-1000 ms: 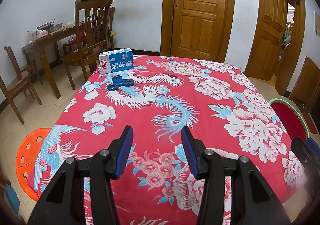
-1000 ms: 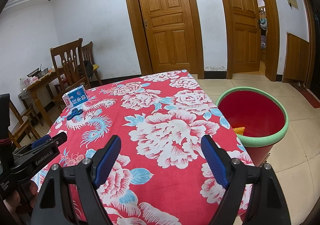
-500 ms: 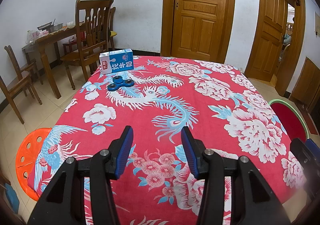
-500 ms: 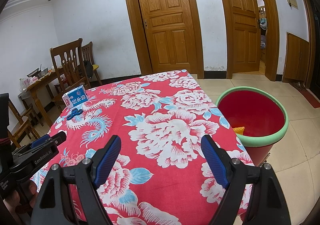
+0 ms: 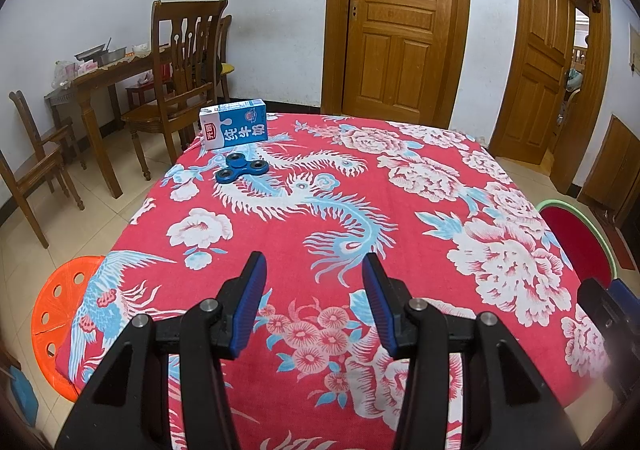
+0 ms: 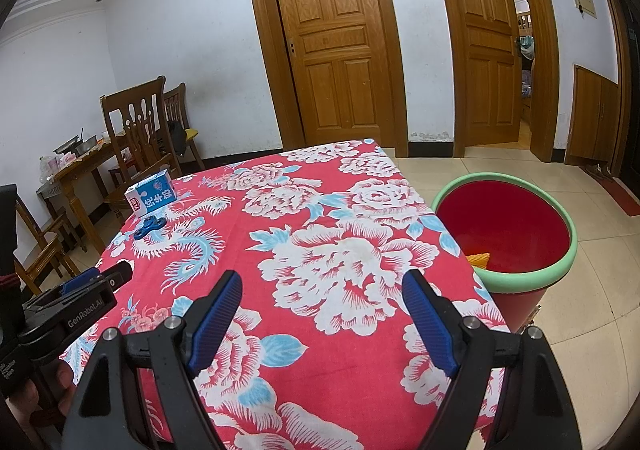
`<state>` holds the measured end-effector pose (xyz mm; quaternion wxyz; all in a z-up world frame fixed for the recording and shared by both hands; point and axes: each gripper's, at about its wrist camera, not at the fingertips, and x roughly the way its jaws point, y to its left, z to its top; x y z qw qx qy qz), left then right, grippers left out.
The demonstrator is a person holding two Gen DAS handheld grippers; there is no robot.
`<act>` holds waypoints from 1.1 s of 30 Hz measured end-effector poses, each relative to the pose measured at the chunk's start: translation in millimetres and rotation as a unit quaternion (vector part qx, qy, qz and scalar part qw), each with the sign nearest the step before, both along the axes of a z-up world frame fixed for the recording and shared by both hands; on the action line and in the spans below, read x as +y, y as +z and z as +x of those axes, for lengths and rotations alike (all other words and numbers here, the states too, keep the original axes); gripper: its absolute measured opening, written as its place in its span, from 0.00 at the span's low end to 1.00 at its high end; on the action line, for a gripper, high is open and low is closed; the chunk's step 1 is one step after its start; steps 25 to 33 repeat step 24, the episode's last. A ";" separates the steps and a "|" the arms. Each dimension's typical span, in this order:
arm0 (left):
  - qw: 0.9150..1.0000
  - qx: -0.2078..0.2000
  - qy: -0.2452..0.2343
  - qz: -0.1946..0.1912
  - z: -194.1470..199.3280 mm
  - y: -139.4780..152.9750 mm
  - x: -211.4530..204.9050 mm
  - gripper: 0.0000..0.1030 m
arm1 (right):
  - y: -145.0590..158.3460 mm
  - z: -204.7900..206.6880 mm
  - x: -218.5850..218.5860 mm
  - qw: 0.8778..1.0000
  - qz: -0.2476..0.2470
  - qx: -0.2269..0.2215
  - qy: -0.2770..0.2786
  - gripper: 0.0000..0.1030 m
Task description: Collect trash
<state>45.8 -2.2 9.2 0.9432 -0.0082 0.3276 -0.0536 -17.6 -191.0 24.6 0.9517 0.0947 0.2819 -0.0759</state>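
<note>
- The milk carton (image 5: 233, 124) lies at the upper left of the frame, at the far corner of the table (image 5: 400, 186).
- A blue spinner (image 5: 241, 168) rests just in front of it.
- The red bin (image 6: 508, 234) stands beside the table, right of frame.
- The left gripper (image 5: 313, 270) is released, holding nothing.
- The right gripper (image 6: 322, 286) is released, holding nothing.

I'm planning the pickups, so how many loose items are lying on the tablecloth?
2, both at the far left corner: a milk carton by the far edge, and a blue fidget spinner just in front of it. Both grippers block part of the near cloth.
</note>
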 end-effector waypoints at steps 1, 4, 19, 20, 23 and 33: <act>1.000 0.000 0.000 0.000 -0.1 0.2 0.1 0.48 | -0.2 0.2 0.3 1.000 0.000 0.000 0.000 0.82; 1.000 0.000 0.000 0.000 -0.6 1.3 1.1 0.48 | 0.0 0.0 0.0 1.000 0.000 0.000 0.000 0.82; 1.000 -0.001 0.001 0.000 -1.6 0.2 1.2 0.48 | -0.2 0.2 0.1 1.000 0.000 0.000 0.000 0.82; 1.000 0.000 0.001 0.000 -1.4 0.2 1.2 0.48 | -0.1 0.0 -0.1 1.000 0.001 0.001 0.000 0.82; 1.000 0.004 0.001 0.000 -0.5 1.3 2.4 0.48 | -0.1 0.2 0.0 1.000 0.001 0.001 0.000 0.81; 1.000 0.006 0.001 0.000 0.4 1.8 2.7 0.48 | -0.1 0.2 -0.1 1.000 0.001 0.001 0.000 0.81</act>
